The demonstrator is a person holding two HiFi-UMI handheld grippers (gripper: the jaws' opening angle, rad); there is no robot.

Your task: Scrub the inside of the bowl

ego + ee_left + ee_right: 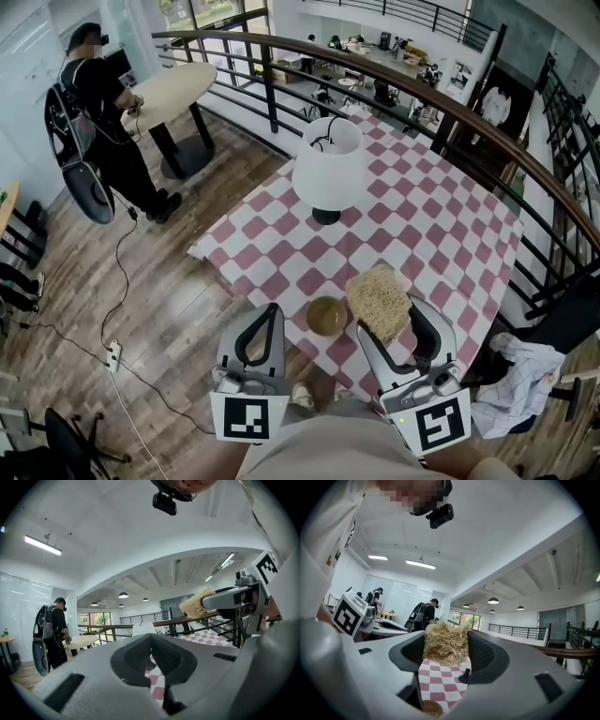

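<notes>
The right gripper (446, 645) pinches a straw-coloured fibrous scrubber (379, 300) between its jaws, and the pad sticks out past the fingertips. The left gripper (272, 315) has its jaws pressed together at the tips with nothing in them, and it sits off the near-left edge of the table over the wooden floor (187, 281). Between the two grippers, near the front edge of the red-and-white checked tablecloth (441, 216), sits the small amber bowl (326, 316). It is upright, just left of the scrubber and apart from both sets of jaws. Farther back on the cloth a white table lamp (328, 169) stands well apart from the bowl. A dark curved railing (450, 103) runs behind and to the right of the table. At the far left a person (105, 103) stands by a round table (173, 89), and a power strip (114, 354) and its cable lie on the floor.
</notes>
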